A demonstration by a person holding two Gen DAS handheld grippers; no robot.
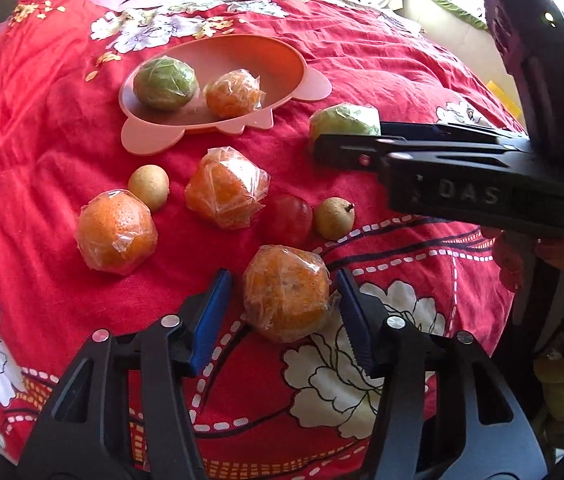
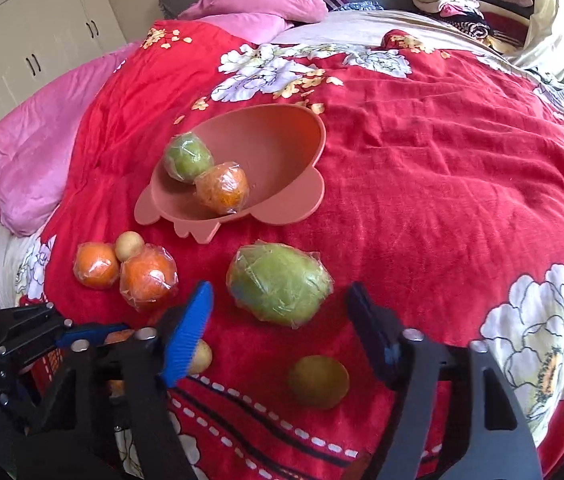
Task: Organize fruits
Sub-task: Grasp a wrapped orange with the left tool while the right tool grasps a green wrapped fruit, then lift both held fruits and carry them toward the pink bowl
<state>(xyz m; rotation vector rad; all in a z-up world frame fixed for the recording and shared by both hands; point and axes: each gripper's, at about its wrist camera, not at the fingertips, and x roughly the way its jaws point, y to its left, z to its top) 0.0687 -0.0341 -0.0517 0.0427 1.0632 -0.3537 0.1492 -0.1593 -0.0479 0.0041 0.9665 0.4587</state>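
A pink bowl [image 1: 306,76] on the red bedspread holds a wrapped green fruit [image 1: 165,83] and a wrapped orange [image 1: 233,93]. My left gripper [image 1: 284,304] is open, its blue fingers on either side of a wrapped orange [image 1: 287,292] lying on the cloth, not closed on it. My right gripper [image 2: 282,308] is open just short of a large wrapped green fruit [image 2: 280,283]; it shows in the left wrist view [image 1: 346,148] in front of that fruit [image 1: 344,118]. Two more wrapped oranges [image 1: 116,232] [image 1: 226,188], two small brown fruits [image 1: 149,187] [image 1: 333,218] and a red fruit [image 1: 288,220] lie loose.
The bowl also shows in the right wrist view [image 2: 282,128]. A small yellow-green fruit [image 2: 318,380] lies under my right gripper. Pink pillows [image 2: 42,152] are at the left, piled clothes [image 2: 462,4] at the far right, white cupboards [image 2: 34,40] beyond.
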